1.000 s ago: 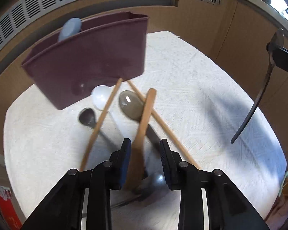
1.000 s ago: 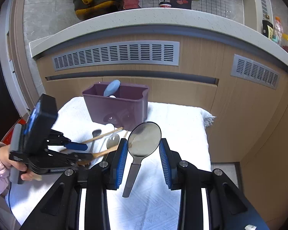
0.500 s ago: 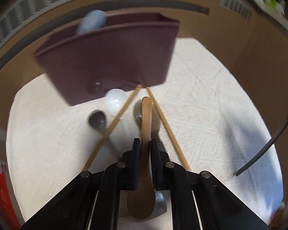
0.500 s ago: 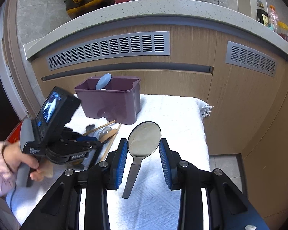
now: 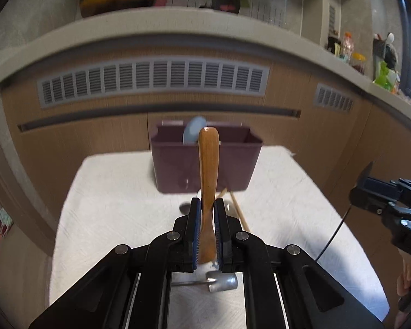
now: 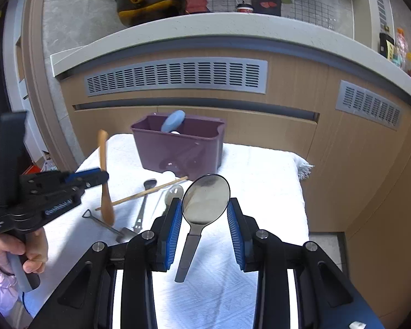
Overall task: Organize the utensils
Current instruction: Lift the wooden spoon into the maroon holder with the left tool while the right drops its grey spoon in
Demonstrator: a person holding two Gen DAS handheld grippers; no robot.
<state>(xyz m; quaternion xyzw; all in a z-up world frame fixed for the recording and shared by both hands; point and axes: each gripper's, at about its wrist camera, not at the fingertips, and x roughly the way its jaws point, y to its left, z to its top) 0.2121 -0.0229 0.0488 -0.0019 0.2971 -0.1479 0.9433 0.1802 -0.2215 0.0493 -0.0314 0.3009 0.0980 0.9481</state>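
Observation:
My left gripper (image 5: pixel 207 205) is shut on a wooden spoon (image 5: pixel 208 175), held upright above the white towel (image 5: pixel 117 192); the spoon also shows in the right wrist view (image 6: pixel 104 175). A purple bin (image 5: pixel 205 161) stands at the towel's far edge with a pale blue utensil (image 5: pixel 194 133) in it. My right gripper (image 6: pixel 205 213) is shut on the bowl of a large metal spoon (image 6: pixel 205 200), handle hanging down. On the towel lie wooden chopsticks (image 6: pixel 142 193), metal spoons (image 6: pixel 146 197) and a small shovel-shaped utensil (image 6: pixel 106 226).
A wooden cabinet front with grey vents (image 6: pixel 175 78) rises behind the towel, under a pale counter (image 6: pixel 205 27) carrying a black and yellow pan (image 6: pixel 148 0). Bottles (image 6: pixel 400 49) stand on the counter at right. The towel's right edge (image 6: pixel 301 170) drops to the floor.
My left gripper closed on the wooden spoon and lifted it off the towel, tilting up to level. My right gripper kept holding the metal spoon and rose slightly.

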